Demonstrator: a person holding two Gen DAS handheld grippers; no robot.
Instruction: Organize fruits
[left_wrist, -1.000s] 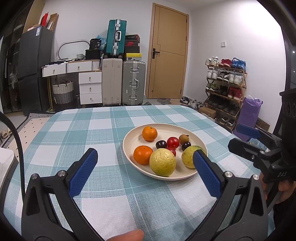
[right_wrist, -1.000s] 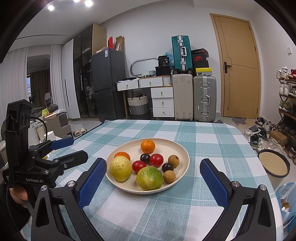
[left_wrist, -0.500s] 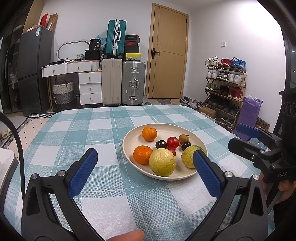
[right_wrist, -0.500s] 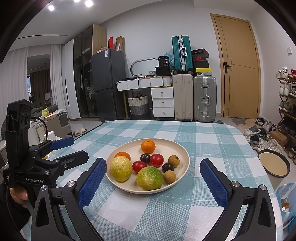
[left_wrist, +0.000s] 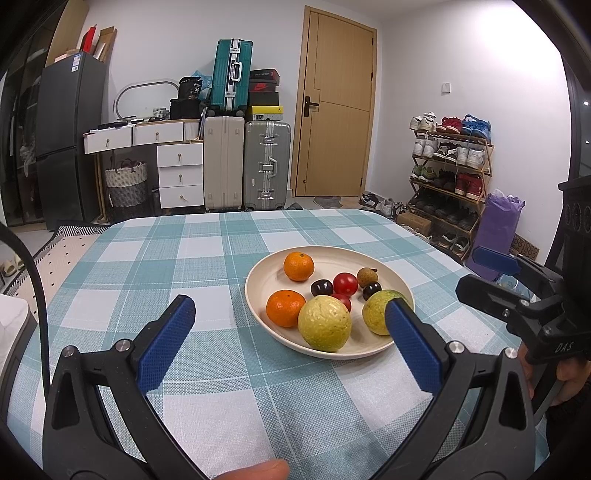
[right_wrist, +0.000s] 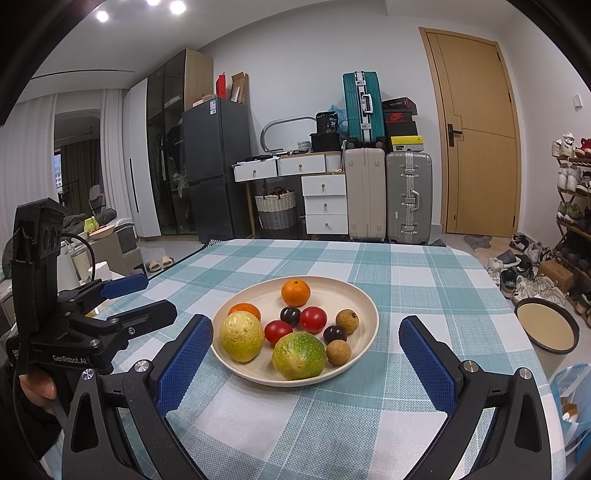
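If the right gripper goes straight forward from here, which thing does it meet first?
Most likely the green-yellow fruit at the near rim of the plate. It lies about midway ahead of the open right gripper, though depth is hard to judge.

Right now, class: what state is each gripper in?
Left gripper: open, holding nothing.
Right gripper: open, holding nothing.
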